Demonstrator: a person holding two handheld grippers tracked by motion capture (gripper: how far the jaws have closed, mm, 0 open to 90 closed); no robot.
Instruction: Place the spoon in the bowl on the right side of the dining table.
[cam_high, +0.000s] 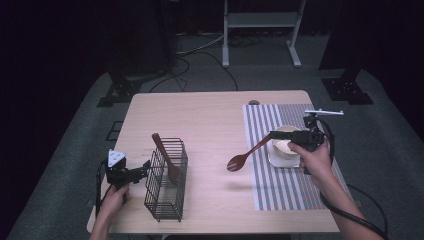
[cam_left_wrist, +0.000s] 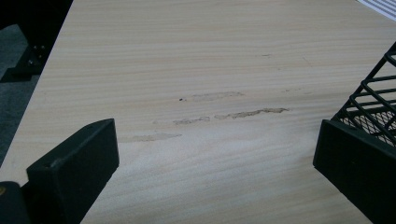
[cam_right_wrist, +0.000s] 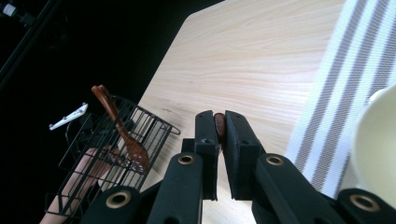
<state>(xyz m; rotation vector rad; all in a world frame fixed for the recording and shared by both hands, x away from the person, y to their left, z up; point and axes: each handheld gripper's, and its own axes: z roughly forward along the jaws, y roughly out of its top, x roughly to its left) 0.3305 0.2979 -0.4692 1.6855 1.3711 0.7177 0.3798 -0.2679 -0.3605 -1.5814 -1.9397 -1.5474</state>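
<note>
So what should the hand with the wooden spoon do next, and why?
Probably carry the wooden spoon leftward over the wire basket. The right gripper is shut on its handle above the table, another wooden utensil already stands in the basket, and the open left gripper sits against it.

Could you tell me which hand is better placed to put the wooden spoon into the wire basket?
The right. Its right gripper is already shut on the wooden spoon, held above the table. The left gripper is open beside the wire basket, probably better for steadying it.

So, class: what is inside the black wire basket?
One brown wooden utensil leans inside the wire basket, its handle poking above the rim. The left gripper stands open beside the basket. The basket's floor is hard to see through the mesh.
</note>
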